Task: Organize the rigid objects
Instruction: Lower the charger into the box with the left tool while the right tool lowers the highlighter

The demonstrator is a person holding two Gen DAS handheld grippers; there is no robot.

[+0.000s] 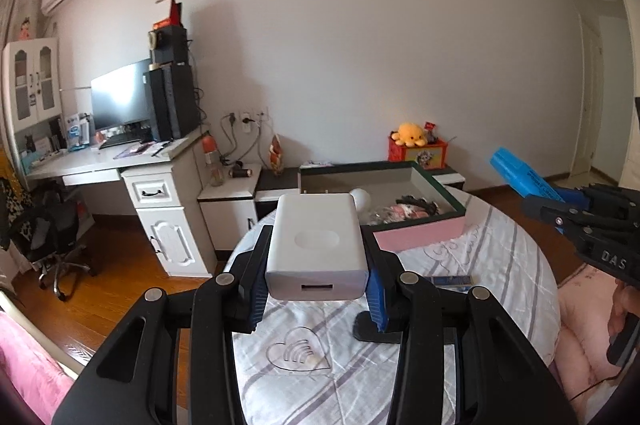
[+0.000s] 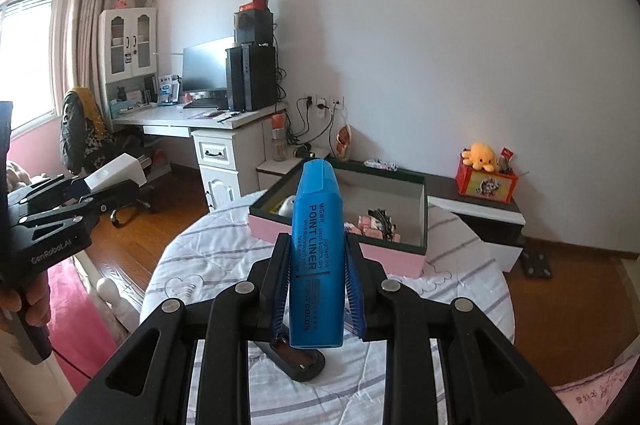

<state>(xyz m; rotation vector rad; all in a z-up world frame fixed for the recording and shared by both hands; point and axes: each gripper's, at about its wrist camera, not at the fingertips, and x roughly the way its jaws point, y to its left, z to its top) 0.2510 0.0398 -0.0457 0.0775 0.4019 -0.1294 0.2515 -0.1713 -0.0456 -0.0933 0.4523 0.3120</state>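
Note:
A white USB charger block (image 1: 318, 249) sits clamped between the blue pads of my left gripper (image 1: 316, 245), held above the round bed. My right gripper (image 2: 318, 249) is shut on a blue highlighter pen (image 2: 318, 257) that points forward and up. Each gripper shows in the other's view: the right one (image 1: 560, 203) with the highlighter (image 1: 524, 177) at the far right, the left one (image 2: 100, 195) with the charger (image 2: 118, 171) at the far left. Ahead lies an open pink box with a dark green rim (image 1: 420, 235) (image 2: 424, 221) holding small items.
The bed has a white striped quilt (image 1: 500, 265) (image 2: 192, 265). On it lie a black oblong object (image 2: 298, 357) (image 1: 374, 329) and a small blue flat item (image 1: 452, 280). Beyond stand a white desk (image 1: 120, 161), an office chair (image 1: 52, 237), low cabinets and a wooden floor.

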